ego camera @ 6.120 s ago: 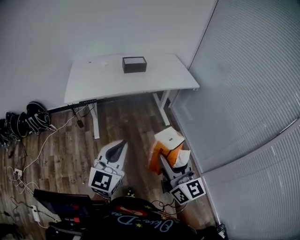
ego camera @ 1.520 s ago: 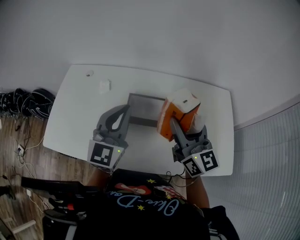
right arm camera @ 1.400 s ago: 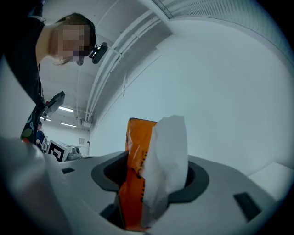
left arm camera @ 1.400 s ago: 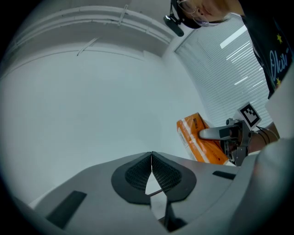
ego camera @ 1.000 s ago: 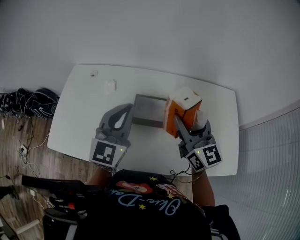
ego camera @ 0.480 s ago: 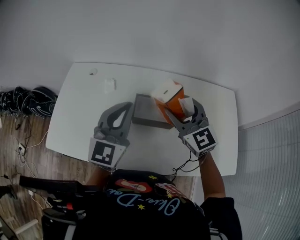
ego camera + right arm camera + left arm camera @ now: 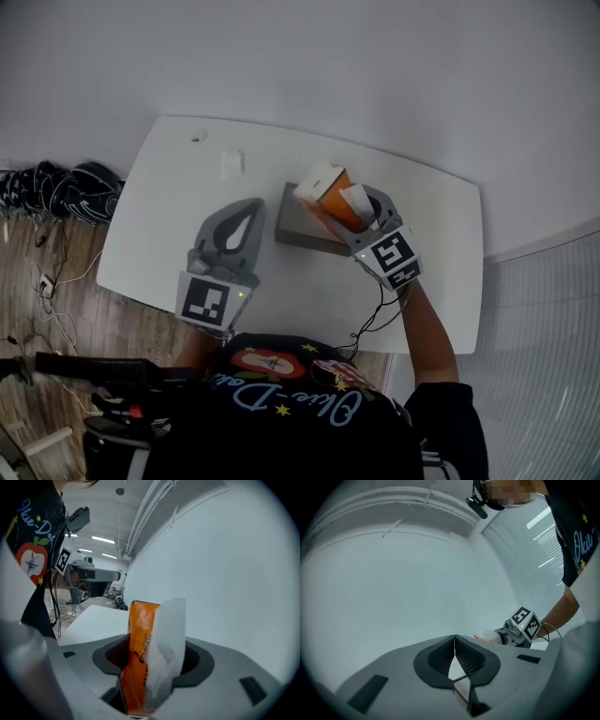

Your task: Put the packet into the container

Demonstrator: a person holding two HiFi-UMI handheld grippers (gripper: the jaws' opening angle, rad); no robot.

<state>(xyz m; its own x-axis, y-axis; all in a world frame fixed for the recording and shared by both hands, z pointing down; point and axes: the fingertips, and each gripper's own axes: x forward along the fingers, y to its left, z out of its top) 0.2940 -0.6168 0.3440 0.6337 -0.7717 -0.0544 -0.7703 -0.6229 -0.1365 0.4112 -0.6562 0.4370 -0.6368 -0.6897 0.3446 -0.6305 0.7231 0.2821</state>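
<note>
An orange and white packet is held tilted over the right end of the dark grey open container on the white table. My right gripper is shut on the packet's lower end, and white tissue sticks out beside the orange wrapper. Whether the packet touches the container I cannot tell. Just left of the container, my left gripper points level above the table, shut, with its pads meeting and nothing between them.
A small white object and a tiny round thing lie at the table's far left. Dark cables are piled on the wooden floor to the left. The right gripper's marker cube shows in the left gripper view.
My right gripper has carried the packet left and down to the container's right end, tipping it over. The left gripper edged slightly along the table.
</note>
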